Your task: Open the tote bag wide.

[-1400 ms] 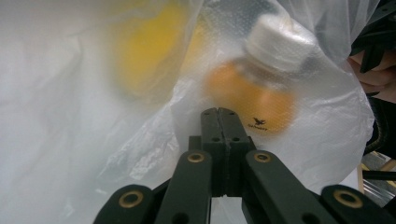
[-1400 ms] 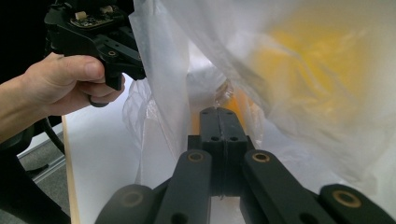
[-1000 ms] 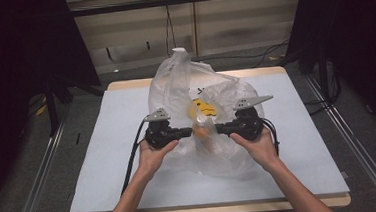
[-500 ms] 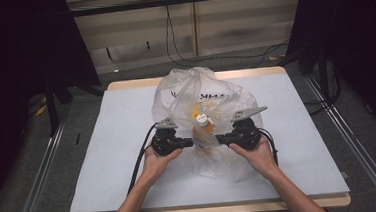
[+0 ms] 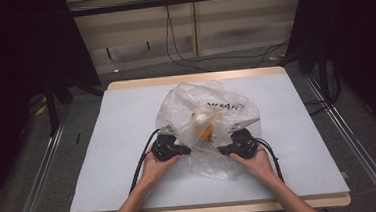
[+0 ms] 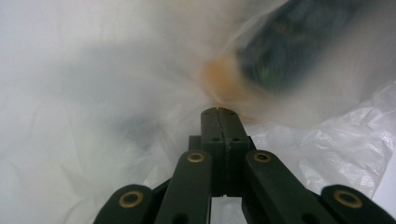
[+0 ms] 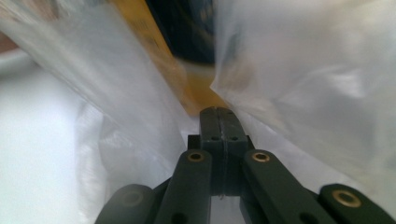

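Clear plastic bag (image 5: 212,129) sits on the pale surface (image 5: 118,141), roughly centre, slightly toward the near edge. Inside it: an orange and white object (image 5: 203,126), blurred, identity unclear. Dark lettering on the far side of the bag.

Left tongs (image 5: 183,149) at the bag's near-left flank, right tongs (image 5: 223,149) at its near-right flank; tips point inward toward each other, the orange object between them and a little farther off. Both hands low at the surface.

Left gripper view: jaws pressed together, film bunched round the tips (image 6: 218,112) (whether a fold is pinched, cannot tell). Orange blur just beyond.

Right gripper view: jaws likewise closed tight (image 7: 218,111), bag folds on either side, an orange-yellow strip (image 7: 187,88) just ahead.
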### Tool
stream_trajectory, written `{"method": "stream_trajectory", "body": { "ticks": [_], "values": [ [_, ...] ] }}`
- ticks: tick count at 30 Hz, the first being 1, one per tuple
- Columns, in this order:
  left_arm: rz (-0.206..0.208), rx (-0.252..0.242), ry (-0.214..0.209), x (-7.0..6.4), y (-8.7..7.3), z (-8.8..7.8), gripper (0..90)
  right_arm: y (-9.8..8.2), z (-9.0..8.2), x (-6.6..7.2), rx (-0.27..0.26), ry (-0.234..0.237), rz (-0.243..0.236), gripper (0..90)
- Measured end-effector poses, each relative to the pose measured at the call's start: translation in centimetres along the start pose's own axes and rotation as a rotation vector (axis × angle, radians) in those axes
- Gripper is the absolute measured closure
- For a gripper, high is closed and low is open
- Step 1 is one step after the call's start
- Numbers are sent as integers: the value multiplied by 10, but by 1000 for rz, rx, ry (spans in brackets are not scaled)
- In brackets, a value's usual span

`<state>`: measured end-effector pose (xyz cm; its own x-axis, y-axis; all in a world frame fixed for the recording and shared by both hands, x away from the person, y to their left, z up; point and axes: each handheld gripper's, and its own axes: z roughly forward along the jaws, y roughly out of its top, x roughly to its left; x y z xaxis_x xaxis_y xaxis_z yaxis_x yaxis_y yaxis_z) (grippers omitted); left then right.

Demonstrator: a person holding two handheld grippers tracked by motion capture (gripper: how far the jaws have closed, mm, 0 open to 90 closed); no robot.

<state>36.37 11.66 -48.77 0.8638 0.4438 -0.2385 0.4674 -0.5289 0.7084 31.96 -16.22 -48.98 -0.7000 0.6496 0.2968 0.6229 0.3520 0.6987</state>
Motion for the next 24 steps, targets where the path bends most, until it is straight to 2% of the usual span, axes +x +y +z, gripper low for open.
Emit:
{"method": "stream_trajectory", "body": {
  "ticks": [2, 4, 5, 6, 7, 8, 9, 10, 11, 12, 13, 14, 15, 16, 21, 22, 24],
  "values": [
    [-11, -8, -2, -1, -1, 0, 900, 1, 0, -2, -4, -3, 12, 900],
    [-52, -61, -21, -9, 0, 2, 900, 1, 0, -2, -7, -8, 10, 900],
    [-25, -45, -42, -10, 1, -3, 900, 1, -2, -1, -17, -5, 12, 900],
    [-30, -74, -39, -15, 2, -5, 900, 2, -5, -1, -36, 13, 21, 900],
    [-30, -74, -39, -15, 2, -5, 900, 2, -5, -1, -36, 13, 21, 900],
    [-19, -78, -43, -18, 3, -8, 900, 5, -10, 0, -62, 25, 13, 900],
    [11, -74, -58, -23, 2, -17, 900, 11, -21, 4, -107, 29, 6, 900],
    [11, -74, -58, -23, 2, -17, 900, 11, -21, 4, -107, 29, 6, 900],
    [-1, -122, -63, -28, 3, -24, 900, 15, -28, 6, -129, 27, -7, 900],
    [-1, -122, -63, -28, 3, -24, 900, 15, -28, 6, -129, 27, -7, 900],
    [-7, -162, -73, -32, 4, -32, 900, 19, -34, 9, -153, 32, -12, 900],
    [-7, -162, -73, -32, 4, -32, 900, 19, -34, 9, -153, 32, -12, 900],
    [6, -181, -83, -35, 6, -38, 900, 21, -41, 13, -181, 34, -12, 900],
    [-5, -193, -92, -39, 5, -40, 900, 22, -43, 15, -188, 37, -11, 900],
    [17, -191, -108, -47, 5, -45, 900, 28, -52, 24, -211, 44, -32, 900],
    [13, -220, -108, -53, 6, -49, 900, 31, -55, 27, -217, 46, -44, 900],
    [17, -223, -110, -54, 6, -52, 900, 33, -57, 29, -219, 43, -50, 900]
  ]
}}
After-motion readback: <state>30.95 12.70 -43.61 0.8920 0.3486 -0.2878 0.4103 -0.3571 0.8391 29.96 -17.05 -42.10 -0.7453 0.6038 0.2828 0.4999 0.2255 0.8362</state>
